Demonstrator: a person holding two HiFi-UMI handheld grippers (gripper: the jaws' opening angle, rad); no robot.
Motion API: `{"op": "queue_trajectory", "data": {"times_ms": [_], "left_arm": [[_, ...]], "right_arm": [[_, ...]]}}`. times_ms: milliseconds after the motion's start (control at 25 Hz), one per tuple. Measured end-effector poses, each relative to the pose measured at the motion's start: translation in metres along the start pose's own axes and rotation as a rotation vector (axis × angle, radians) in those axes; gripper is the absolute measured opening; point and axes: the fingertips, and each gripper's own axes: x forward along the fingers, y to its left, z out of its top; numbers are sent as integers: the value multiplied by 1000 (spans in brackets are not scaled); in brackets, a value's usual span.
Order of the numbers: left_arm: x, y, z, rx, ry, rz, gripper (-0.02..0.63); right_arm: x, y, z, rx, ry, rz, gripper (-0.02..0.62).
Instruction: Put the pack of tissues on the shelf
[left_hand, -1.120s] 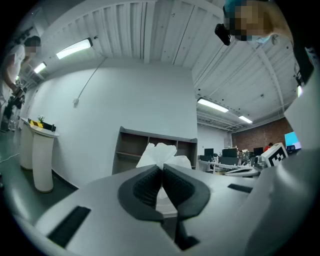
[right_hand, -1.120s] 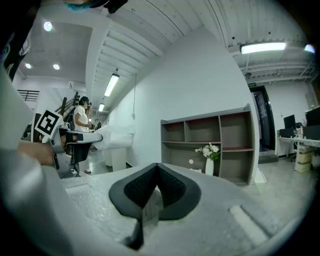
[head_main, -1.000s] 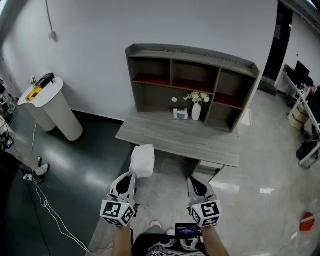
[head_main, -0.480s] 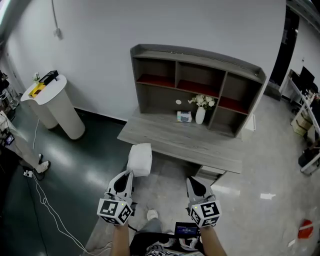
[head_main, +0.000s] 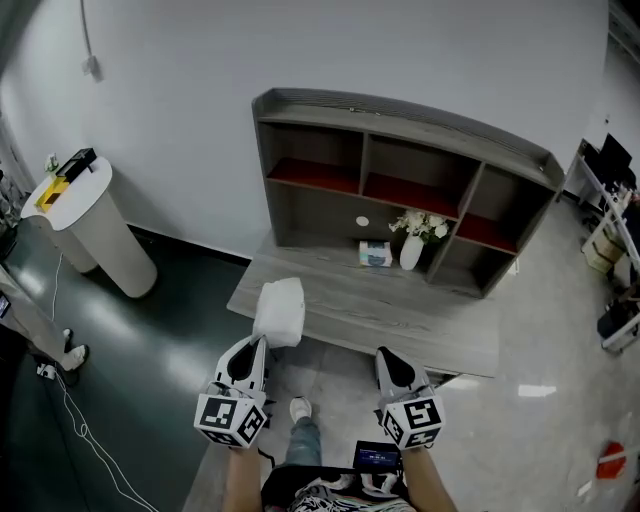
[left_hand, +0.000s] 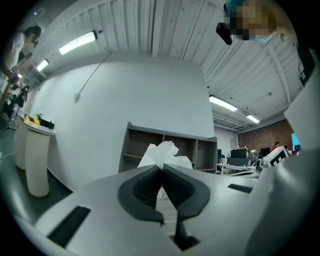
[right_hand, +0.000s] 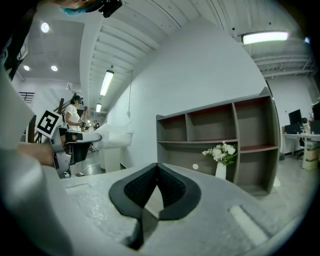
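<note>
Your left gripper (head_main: 261, 342) clamps the pack of tissues (head_main: 280, 310); right gripper (head_main: 386, 356) closed, empty. The shelf (head_main: 420, 150) stands nearer than before.

Head view: from high, steeply down, well back from the far shelf (head_main: 400, 108). Both gripper views: low, level, facing forward toward that same shelf.
</note>
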Motion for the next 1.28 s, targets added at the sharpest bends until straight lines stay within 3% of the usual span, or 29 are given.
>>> {"op": "queue_trajectory", "data": {"times_ms": [360, 560, 880, 1280], "left_arm": [[167, 109, 29, 6, 21, -99, 6], [227, 147, 30, -1, 37, -163, 6], [279, 166, 22, -32, 58, -242, 6], [306, 170, 34, -38, 35, -287, 6]], "right_arm": [[178, -34, 43, 2, 14, -76, 5], [240, -51, 51, 4, 27, -136, 5], [275, -74, 47, 37, 33, -223, 3], [304, -89, 59, 26, 24, -242, 5]]}}
